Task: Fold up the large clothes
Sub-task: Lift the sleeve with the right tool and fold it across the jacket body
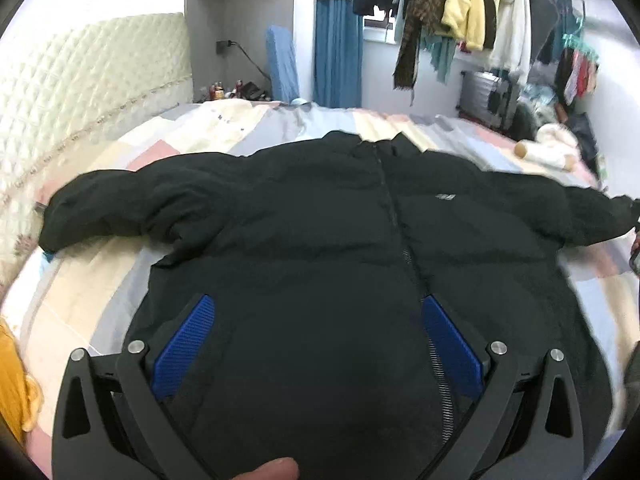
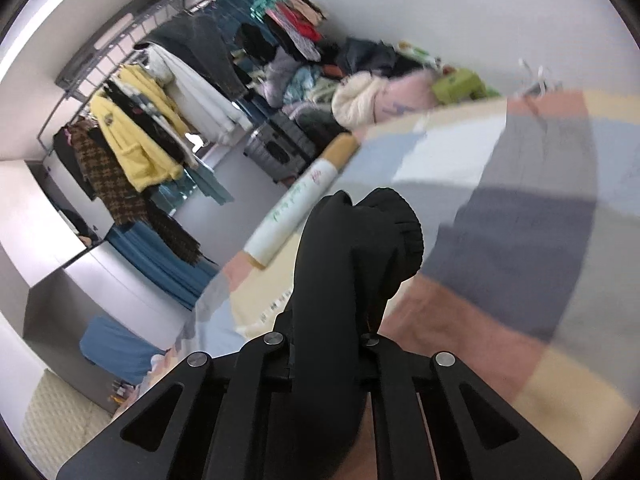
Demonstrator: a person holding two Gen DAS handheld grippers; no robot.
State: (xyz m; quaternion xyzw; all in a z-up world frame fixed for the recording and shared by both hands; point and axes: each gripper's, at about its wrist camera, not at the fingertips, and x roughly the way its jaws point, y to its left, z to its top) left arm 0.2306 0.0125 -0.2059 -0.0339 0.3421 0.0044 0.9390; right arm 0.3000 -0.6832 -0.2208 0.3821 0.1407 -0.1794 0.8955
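Left wrist view: the left hand-held gripper hangs over the lower front of a black puffer jacket, its blue-padded fingers spread wide with nothing between them. The jacket lies face up on a bed covered in pastel patchwork blocks, zipper running down the middle, both sleeves stretched out to the sides. A fingertip of the person shows at the bottom edge.

Right wrist view: the right hand-held gripper is clenched on the jacket's sleeve cuff; the black fabric bunches up between the jaws, and the ribbed end sticks out past them, lifted above the bedspread.

A quilted cream headboard stands at the left of the bed. Across the room a clothes rack carries hanging garments, among them a yellow fleece. A cigarette-shaped pillow lies near the bed's edge, just beyond the held cuff, and a pile of clothes sits against the wall.
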